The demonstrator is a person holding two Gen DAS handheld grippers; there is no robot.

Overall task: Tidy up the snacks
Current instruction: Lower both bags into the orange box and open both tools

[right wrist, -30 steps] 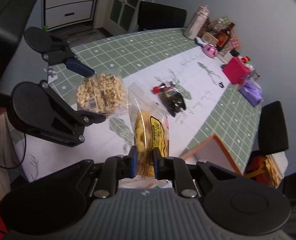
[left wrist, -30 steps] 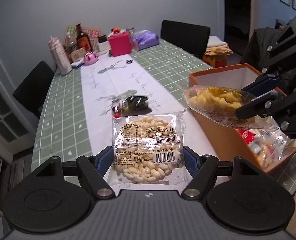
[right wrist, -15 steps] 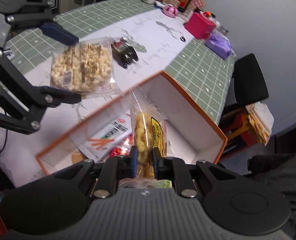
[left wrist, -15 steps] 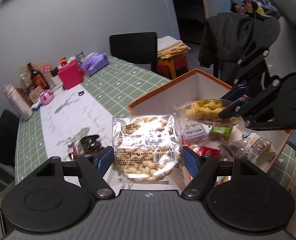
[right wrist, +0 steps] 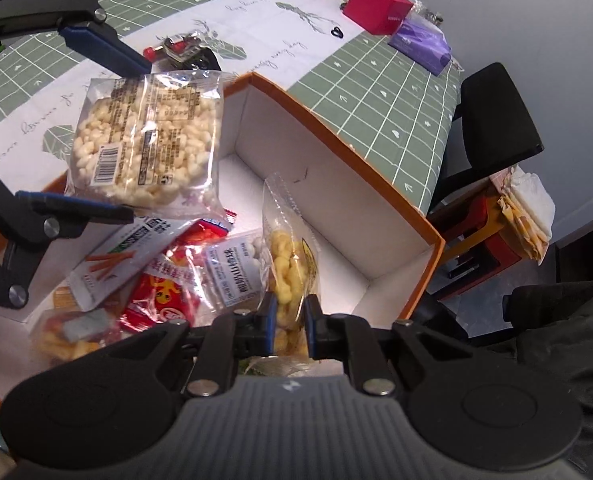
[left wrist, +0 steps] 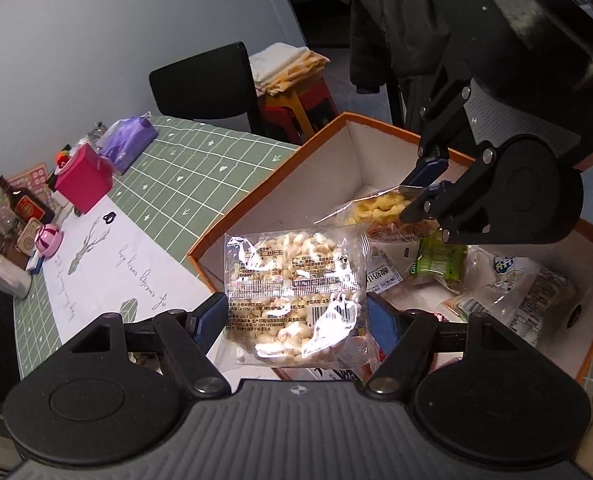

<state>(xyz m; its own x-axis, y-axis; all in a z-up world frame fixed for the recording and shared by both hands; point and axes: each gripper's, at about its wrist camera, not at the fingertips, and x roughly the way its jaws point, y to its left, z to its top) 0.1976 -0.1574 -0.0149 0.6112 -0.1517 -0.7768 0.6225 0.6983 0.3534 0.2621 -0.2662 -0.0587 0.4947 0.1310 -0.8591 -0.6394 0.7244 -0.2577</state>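
Several snacks were already stowed in the orange box (right wrist: 436, 240). A puffed-rice pack (left wrist: 294, 296) was held by the left gripper (left wrist: 296, 322) and a yellow-puff bag (right wrist: 290, 264) was pinched by the right gripper (right wrist: 289, 330), both above the box, unreleased; one dark packet (right wrist: 188, 50) remained on the far table (right wrist: 376, 100).

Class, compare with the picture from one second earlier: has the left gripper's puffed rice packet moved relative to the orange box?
Yes. The puffed rice packet, held by the left gripper, was over the white table runner beside the orange box; now it hangs over the box's interior.
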